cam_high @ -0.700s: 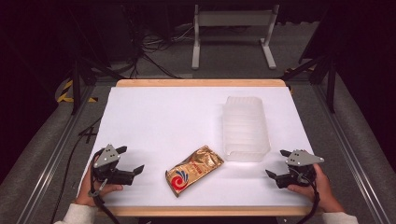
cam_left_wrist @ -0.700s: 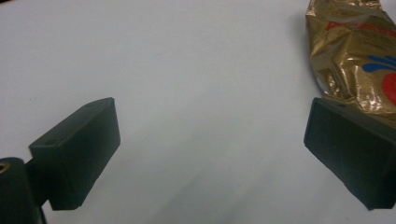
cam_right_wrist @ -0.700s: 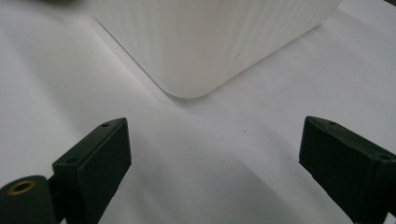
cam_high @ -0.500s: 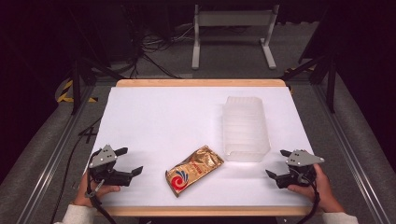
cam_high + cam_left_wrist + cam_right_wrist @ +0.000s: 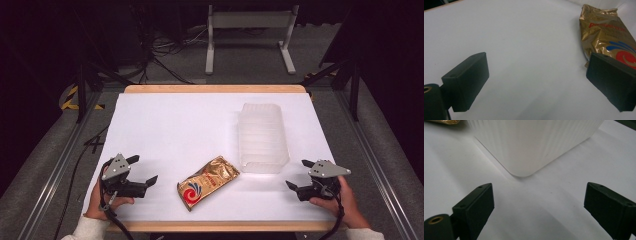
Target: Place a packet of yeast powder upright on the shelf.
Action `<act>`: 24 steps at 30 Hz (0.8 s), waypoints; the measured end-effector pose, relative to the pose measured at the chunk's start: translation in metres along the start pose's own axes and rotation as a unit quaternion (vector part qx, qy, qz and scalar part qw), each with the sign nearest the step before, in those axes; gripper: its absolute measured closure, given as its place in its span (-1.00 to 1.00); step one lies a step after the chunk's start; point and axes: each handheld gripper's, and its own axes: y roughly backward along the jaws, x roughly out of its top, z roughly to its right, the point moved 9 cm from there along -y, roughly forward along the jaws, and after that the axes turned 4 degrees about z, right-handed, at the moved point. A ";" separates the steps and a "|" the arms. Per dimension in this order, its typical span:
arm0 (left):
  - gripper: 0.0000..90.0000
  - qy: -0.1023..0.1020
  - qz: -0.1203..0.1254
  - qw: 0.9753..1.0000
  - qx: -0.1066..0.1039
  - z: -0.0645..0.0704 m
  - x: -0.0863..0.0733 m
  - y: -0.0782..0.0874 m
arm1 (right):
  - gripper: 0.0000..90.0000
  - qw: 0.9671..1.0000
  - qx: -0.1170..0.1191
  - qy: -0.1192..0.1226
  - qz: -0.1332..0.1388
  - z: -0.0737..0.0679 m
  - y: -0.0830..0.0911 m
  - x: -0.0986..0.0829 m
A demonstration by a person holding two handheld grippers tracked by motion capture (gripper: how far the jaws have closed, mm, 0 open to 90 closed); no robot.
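Left hand-held gripper (image 5: 142,170) and right hand-held gripper (image 5: 299,174) gape wide, empty, at the counter's (image 5: 175,125) 7 and 5 o'clock; gold pouch (image 5: 208,181) lies at 6 o'clock, ribbed clear tray (image 5: 262,137) at 3 o'clock.

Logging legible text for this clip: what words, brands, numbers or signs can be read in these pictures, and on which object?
Gold packet: a line of red lettering across its upper part, too blurred to read; no quote possible.
Gold packet, lower part: a red and blue swirl logo, a picture and not text.
Gold packet in the high view: print too small to read.
Translucent ribbed plastic container: no text visible.
Left gripper and right gripper: no labels visible.
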 end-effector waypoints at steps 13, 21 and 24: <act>-0.85 -0.030 -0.053 0.996 -0.070 0.019 0.019 -0.050 | -0.79 1.000 0.009 -0.002 0.007 -0.005 0.002 -0.001; -0.74 -0.028 -0.058 0.988 -0.138 0.039 0.045 -0.088 | -0.79 1.000 0.004 -0.010 0.002 -0.006 0.009 -0.008; -0.70 -0.039 -0.074 0.984 -0.155 0.050 0.051 -0.108 | -0.79 1.000 0.000 -0.013 0.003 -0.005 0.013 -0.010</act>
